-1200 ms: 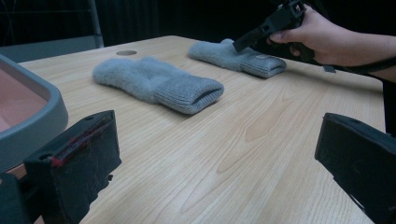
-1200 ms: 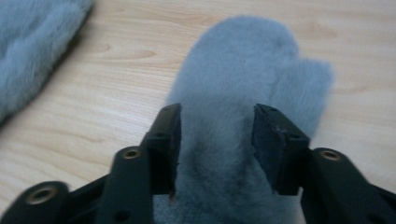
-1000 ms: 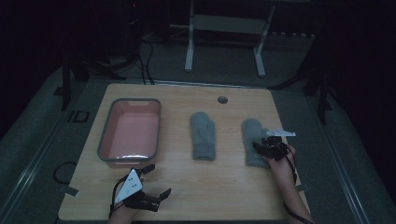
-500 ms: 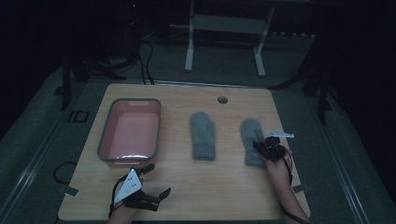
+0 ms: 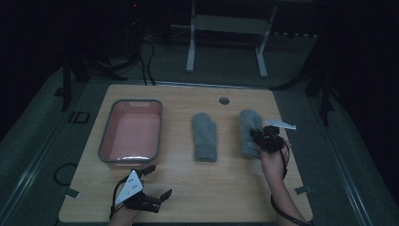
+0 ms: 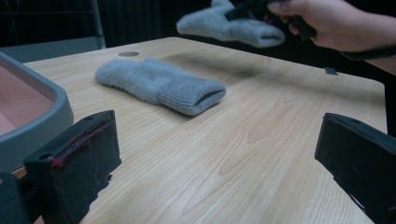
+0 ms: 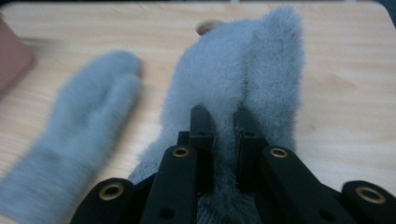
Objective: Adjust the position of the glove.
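Two grey fuzzy mittens are on the wooden table (image 5: 226,179). One mitten (image 5: 204,136) (image 6: 161,84) (image 7: 79,154) lies flat at the middle. The other mitten (image 5: 248,129) (image 7: 233,79) (image 6: 229,25) is at the right, lifted off the table in the left gripper view. My right gripper (image 5: 264,138) (image 7: 219,126) is shut on its cuff end, a fold of fabric pinched between the jaws. My left gripper (image 5: 157,181) (image 6: 219,154) sits near the table's front left edge, open, with nothing between its jaws.
A pink tub with a grey rim (image 5: 104,143) (image 6: 42,121) stands at the left, just beyond the left gripper. A round cable hole (image 5: 224,100) is at the table's back edge. A metal stand (image 5: 228,23) is on the floor behind.
My right gripper has drawn slightly toward the left and nearer, taking the right mitten with it. The left gripper has stayed put.
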{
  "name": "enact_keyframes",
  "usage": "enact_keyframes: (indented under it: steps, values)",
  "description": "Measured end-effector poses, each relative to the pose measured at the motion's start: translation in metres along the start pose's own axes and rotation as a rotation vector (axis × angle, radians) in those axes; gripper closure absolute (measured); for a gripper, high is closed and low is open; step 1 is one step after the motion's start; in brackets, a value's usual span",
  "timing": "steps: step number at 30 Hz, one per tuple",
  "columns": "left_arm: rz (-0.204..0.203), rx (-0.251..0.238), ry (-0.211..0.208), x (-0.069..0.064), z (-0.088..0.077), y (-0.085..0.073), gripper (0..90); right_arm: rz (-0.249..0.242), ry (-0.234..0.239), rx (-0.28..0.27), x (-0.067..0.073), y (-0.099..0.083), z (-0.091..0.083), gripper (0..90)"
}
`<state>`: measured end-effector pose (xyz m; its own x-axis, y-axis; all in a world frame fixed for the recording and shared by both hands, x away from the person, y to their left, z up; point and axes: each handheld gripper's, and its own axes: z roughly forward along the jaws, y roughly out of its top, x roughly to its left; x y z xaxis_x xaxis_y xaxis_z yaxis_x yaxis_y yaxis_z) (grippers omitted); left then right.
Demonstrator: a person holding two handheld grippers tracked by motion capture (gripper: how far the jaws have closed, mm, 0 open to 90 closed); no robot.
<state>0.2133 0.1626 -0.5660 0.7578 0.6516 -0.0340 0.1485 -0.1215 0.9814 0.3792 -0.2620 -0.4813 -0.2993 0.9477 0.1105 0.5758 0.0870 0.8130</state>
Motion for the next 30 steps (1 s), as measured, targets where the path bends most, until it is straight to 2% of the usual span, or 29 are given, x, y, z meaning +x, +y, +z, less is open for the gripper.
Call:
enact_keyframes:
  steps: [4,6,7,12,15,20,23,30]
  values:
    - [0.001,0.001,0.002,0.000,-0.001,0.000,0.3,0.002,0.023,-0.021,0.021,0.014,0.000,81.8]
    - [0.003,0.000,0.001,0.000,-0.001,0.000,0.3,0.003,0.028,-0.022,0.026,0.017,0.001,81.8]
    - [0.005,0.001,0.001,0.000,-0.001,0.000,0.3,-0.003,0.040,-0.025,0.035,0.022,0.003,81.8]
    - [0.003,-0.003,-0.003,-0.001,-0.002,0.001,0.3,-0.020,0.069,-0.027,0.063,0.031,0.012,81.8]
    - [0.003,-0.006,-0.003,-0.001,-0.002,0.001,0.3,-0.009,0.086,-0.017,0.077,0.034,0.019,81.8]
    - [-0.001,-0.012,-0.006,-0.001,-0.003,0.001,0.3,-0.005,0.116,-0.007,0.101,0.035,0.029,81.8]
    - [-0.001,-0.013,-0.008,-0.002,-0.004,0.002,0.3,-0.028,0.123,0.001,0.115,0.033,0.037,81.7]
    - [0.000,-0.015,-0.007,-0.003,-0.003,0.002,0.3,-0.023,0.150,0.052,0.130,0.019,0.057,81.6]
